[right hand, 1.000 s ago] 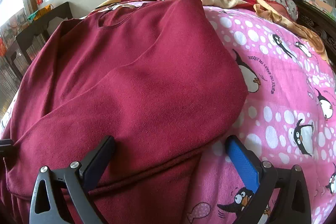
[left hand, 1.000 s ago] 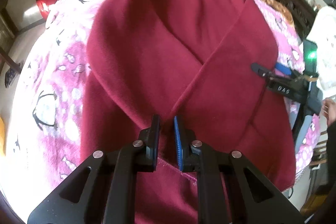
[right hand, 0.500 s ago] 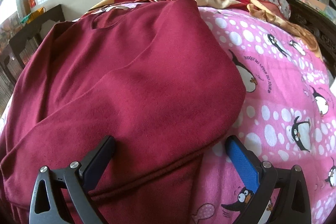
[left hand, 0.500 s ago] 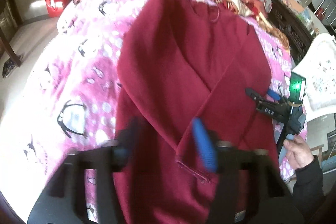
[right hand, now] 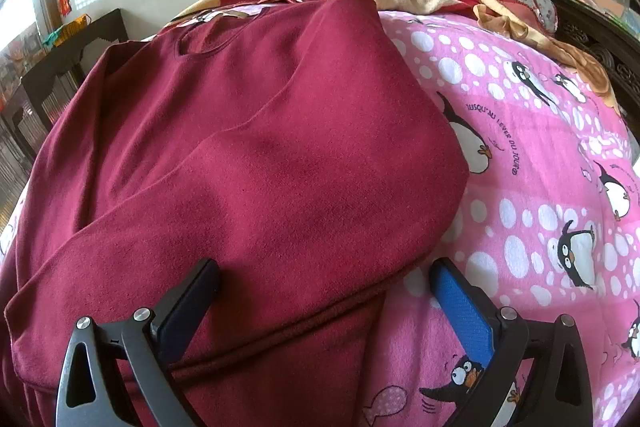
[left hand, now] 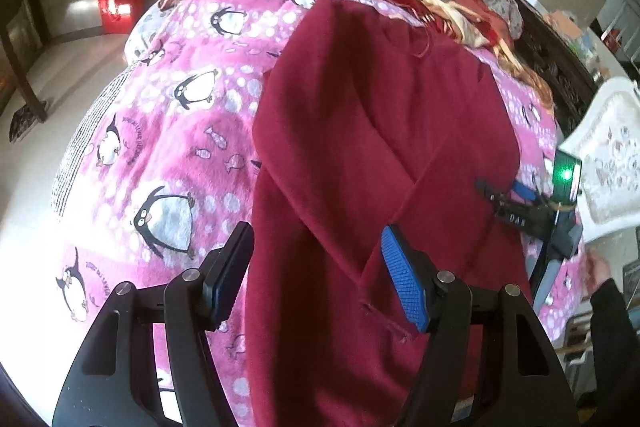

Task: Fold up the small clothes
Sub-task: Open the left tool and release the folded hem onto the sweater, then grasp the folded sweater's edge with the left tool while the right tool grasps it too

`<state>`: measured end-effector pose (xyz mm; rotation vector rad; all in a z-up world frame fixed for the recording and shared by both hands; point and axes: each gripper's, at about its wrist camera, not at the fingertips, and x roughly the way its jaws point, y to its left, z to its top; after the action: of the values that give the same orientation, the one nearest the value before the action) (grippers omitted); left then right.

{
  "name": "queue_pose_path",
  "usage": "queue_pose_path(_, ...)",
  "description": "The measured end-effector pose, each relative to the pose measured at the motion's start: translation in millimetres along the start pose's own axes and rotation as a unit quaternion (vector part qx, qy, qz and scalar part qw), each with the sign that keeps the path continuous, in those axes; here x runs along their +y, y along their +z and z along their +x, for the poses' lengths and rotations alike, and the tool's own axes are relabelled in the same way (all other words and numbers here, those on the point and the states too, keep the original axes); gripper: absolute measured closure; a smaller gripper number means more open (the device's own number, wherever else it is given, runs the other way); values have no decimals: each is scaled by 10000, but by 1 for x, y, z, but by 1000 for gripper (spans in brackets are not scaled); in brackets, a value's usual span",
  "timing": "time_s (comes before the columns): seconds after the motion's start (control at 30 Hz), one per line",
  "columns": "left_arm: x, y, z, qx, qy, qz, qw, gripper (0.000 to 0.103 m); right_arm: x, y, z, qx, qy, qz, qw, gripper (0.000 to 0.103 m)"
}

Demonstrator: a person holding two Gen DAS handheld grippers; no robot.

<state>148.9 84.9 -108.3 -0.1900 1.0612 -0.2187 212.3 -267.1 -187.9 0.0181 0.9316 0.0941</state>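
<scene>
Over the pink blanket [left hand: 160, 155], your left gripper [left hand: 316, 267] hangs released, right gripper [right hand: 324, 295] spread too; snagging the crossed sleeves of the maroon sweater [left hand: 380, 131] would undo them.

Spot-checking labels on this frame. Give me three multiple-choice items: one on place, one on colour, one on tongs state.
1. Where does the sweater lie?
A. on the penguin blanket
B. on the floor
C. on a chair

2. What colour is the sweater?
A. navy
B. maroon
C. white

3. How do the left tongs stand?
A. shut on a sleeve
B. shut on nothing
C. open, gripping nothing

Key: 1 A, pink penguin fabric shows around it in both views. 2 B, it is dark red throughout. 3 C, the jaws have just opened and stand apart over the folded sleeves, with no cloth pinched.
</scene>
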Motion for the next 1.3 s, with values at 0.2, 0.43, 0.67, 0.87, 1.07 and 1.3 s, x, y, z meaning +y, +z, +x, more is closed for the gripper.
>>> queue_pose_path(0.2,-9,12,7,-42,4,-179,9998,36,1,0,0,-2,-3,2,10000,0)
queue_pose_path(0.43,-21,20,12,-59,33,10,10000,36,1,0,0,-1,-8,0,10000,0)
queue_pose_path(0.67,-25,40,23,-130,282,316,9990,36,1,0,0,-1,-7,3,10000,0)
queue_pose_path(0.87,-18,74,37,-220,341,372,9985,36,2,0,0,-10,-73,8,10000,0)
queue_pose_path(1.07,1,142,81,49,351,253,9991,36,-5,12,-4,518,312,-185,9980,3)
queue_pose_path(1.3,-3,208,115,184,-175,191,9995,36,-66,55,-82,-21,774,583,9953,0)
